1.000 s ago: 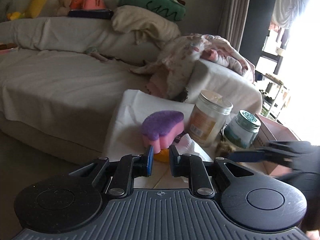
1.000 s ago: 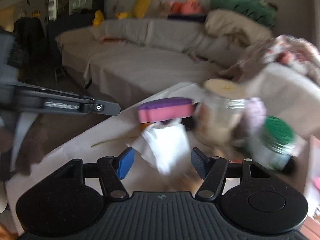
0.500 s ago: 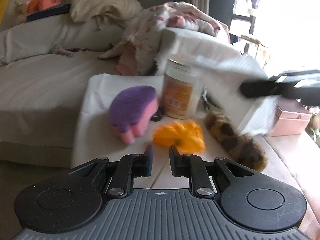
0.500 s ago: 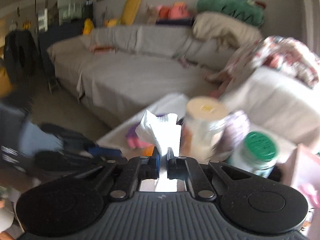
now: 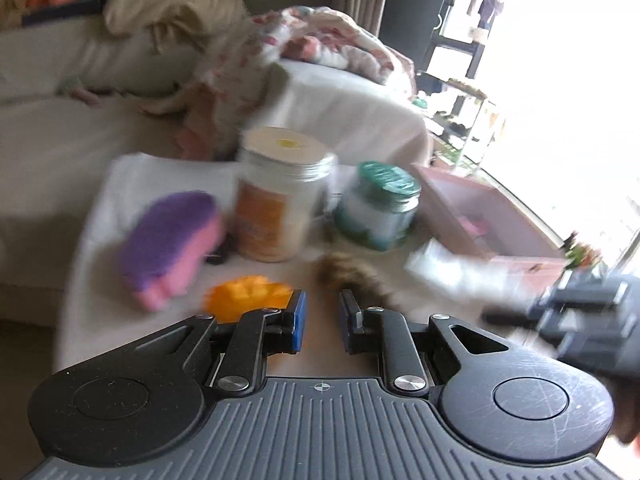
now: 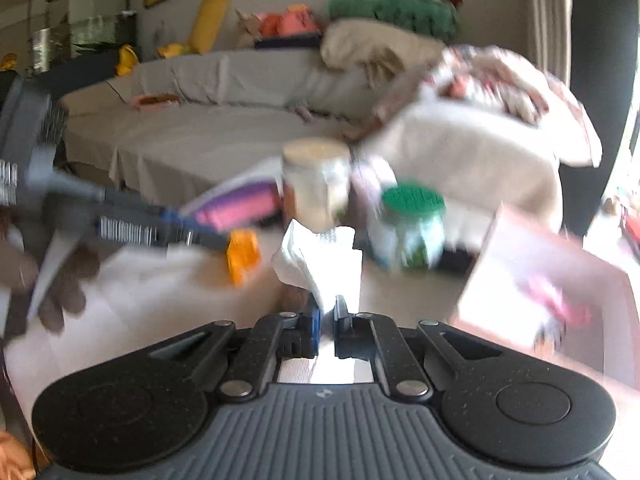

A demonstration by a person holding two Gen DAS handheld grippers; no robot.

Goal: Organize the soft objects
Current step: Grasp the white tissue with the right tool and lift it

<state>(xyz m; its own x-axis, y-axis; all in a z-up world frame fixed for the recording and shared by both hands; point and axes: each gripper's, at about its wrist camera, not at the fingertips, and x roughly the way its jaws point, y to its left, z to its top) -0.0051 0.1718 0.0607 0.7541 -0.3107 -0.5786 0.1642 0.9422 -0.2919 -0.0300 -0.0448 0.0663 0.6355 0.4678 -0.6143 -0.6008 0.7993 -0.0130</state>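
My right gripper (image 6: 328, 318) is shut on a crumpled white tissue (image 6: 320, 264), held up over the table. In the left wrist view the same tissue (image 5: 452, 272) hangs at the right, in front of the pink box (image 5: 480, 216). My left gripper (image 5: 323, 320) is nearly shut, with only a narrow gap and nothing in it. It hovers over the table between an orange soft piece (image 5: 248, 296) and a brown furry item (image 5: 352, 276). A purple-and-pink sponge (image 5: 172, 248) lies further left on the white cloth.
A tall white-lidded jar (image 5: 276, 200) and a green-lidded jar (image 5: 380, 208) stand behind the soft items. The open pink box (image 6: 540, 280) sits at the right. A grey sofa (image 6: 240, 128) with cushions and a blanket is behind. A hand (image 6: 60, 280) shows at the left.
The right gripper closed on the white tissue, lifted it off the table and carried it right, toward the pink box. The left gripper swung right across the table, still nearly shut and empty.
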